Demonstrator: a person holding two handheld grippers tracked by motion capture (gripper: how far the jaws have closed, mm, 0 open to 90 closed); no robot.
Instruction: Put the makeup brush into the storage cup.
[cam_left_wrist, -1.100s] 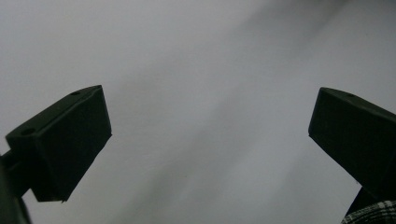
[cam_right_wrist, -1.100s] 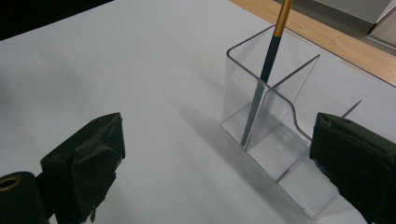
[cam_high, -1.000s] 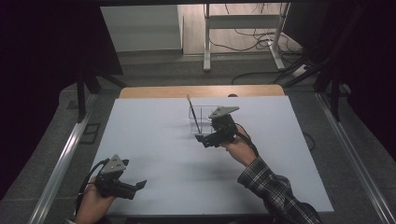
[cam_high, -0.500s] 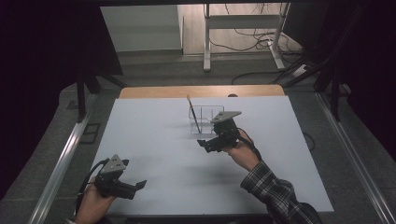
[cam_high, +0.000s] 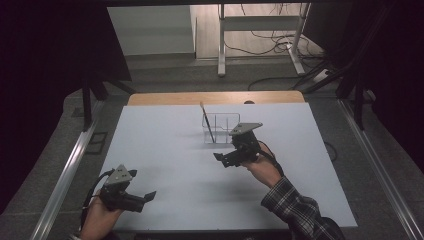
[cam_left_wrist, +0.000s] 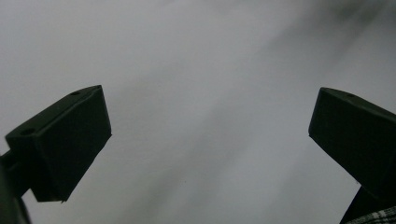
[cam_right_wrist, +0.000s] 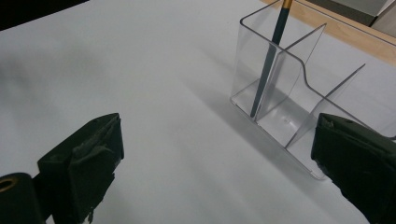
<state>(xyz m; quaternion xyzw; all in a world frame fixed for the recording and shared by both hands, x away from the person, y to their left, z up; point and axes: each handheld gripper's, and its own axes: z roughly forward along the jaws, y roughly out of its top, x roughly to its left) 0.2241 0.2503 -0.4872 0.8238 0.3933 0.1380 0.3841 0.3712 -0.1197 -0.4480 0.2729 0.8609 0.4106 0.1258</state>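
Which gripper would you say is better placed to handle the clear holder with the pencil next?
The right gripper, probably: it hovers open just in front of the clear holder with the pencil. The left gripper sits open at the table's near left corner, far off.

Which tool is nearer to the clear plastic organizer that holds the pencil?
The right tool. It is open, just in front of the clear plastic organizer. The left tool, also open, is far off at the table's near left corner.

A white-topped table (cam_high: 165, 150) with a wooden far edge stands on grey floor (cam_high: 165, 75), metal desk legs (cam_high: 220, 45) and loose cables (cam_high: 272, 37) lit beyond, darkness flanking both sides.
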